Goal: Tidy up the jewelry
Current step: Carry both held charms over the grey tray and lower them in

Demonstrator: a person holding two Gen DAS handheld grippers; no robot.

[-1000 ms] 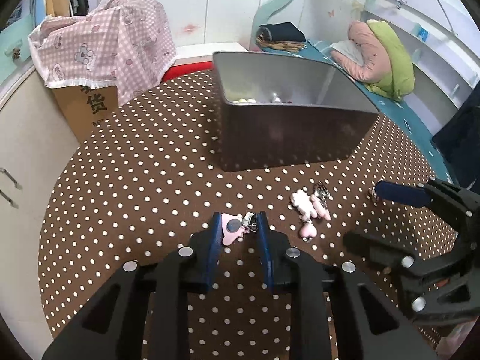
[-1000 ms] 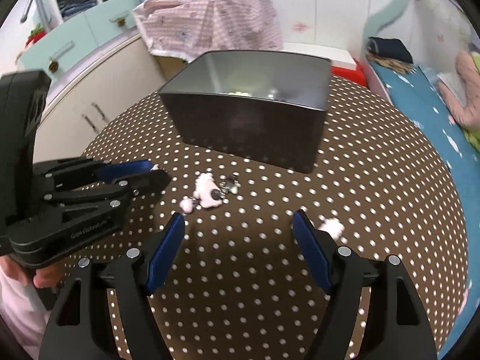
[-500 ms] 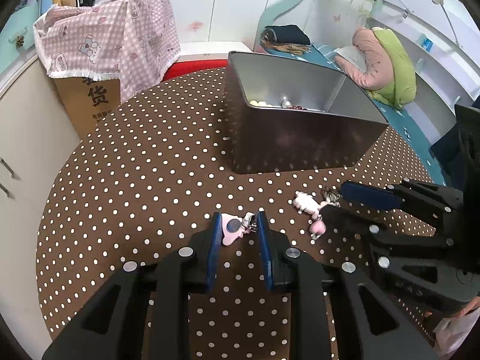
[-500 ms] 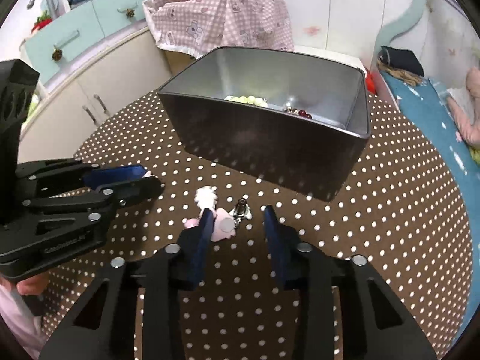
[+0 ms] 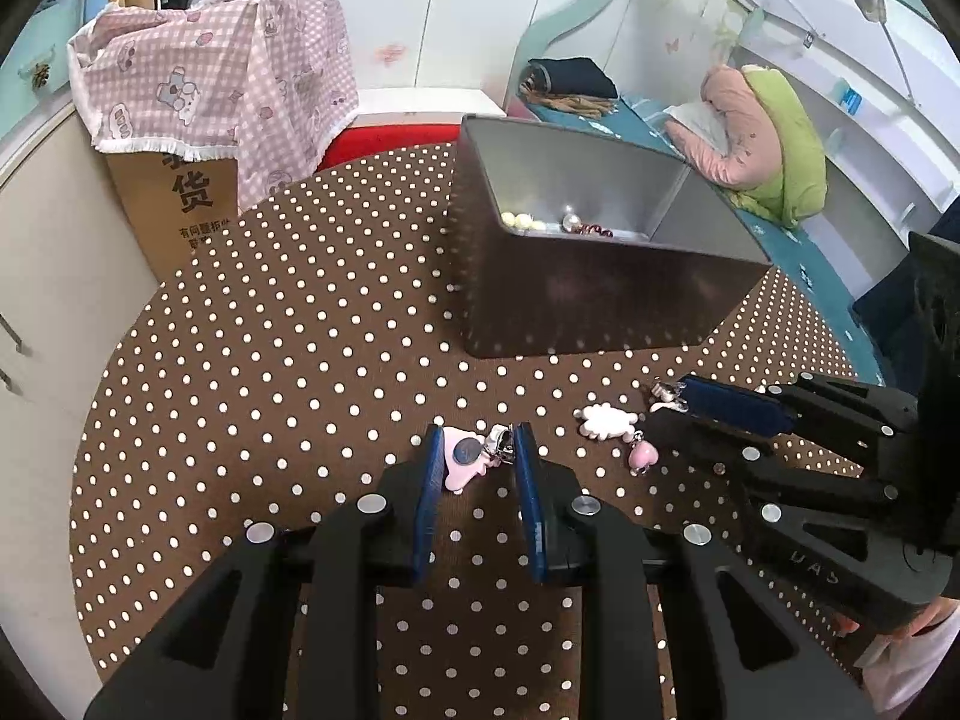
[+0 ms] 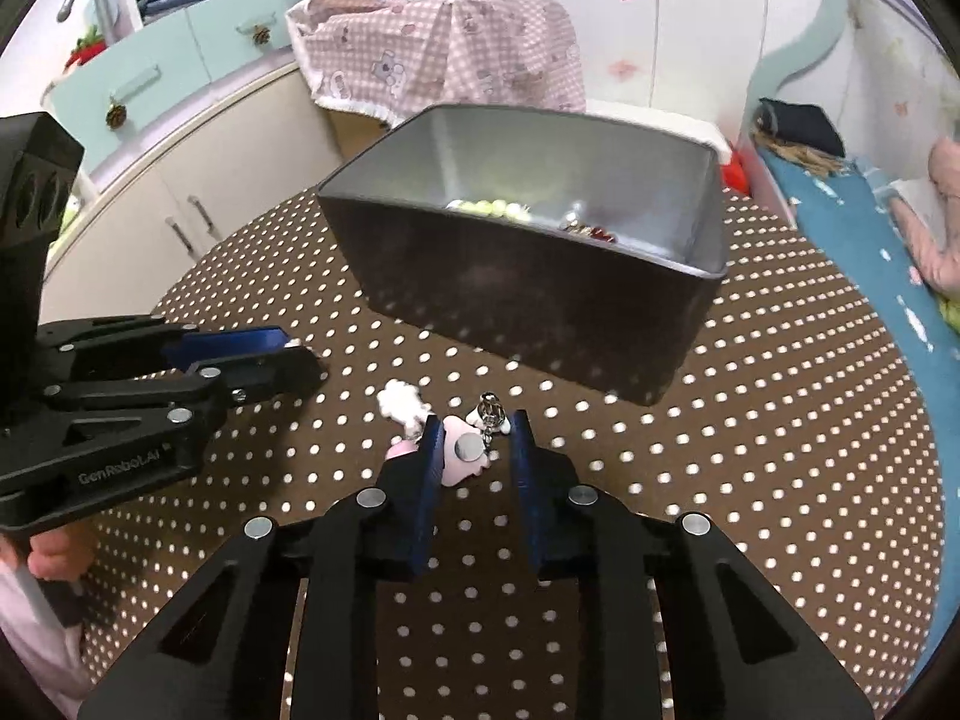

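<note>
My left gripper [image 5: 475, 441] is shut on a pink charm with a silver clasp [image 5: 467, 457], held over the dotted brown tablecloth [image 5: 288, 372]. My right gripper [image 6: 475, 429] is shut on a second pink charm with a silver clasp [image 6: 463, 457]; its white and pink pieces [image 5: 612, 420] trail on the cloth beside it. The right gripper shows in the left wrist view [image 5: 672, 399], the left gripper in the right wrist view [image 6: 300, 351]. A dark metal box [image 5: 600, 306] stands behind, open, with beads and other jewelry [image 5: 558, 222] inside.
A cardboard box under a pink checked cloth [image 5: 210, 84] stands beyond the table's far left edge. Cream cabinets [image 6: 198, 180] are to the left. A bed with folded clothes [image 5: 756, 132] lies to the right.
My right gripper moved left to the pink charm cluster and closed on it. The left gripper kept its hold on its charm and rose slightly.
</note>
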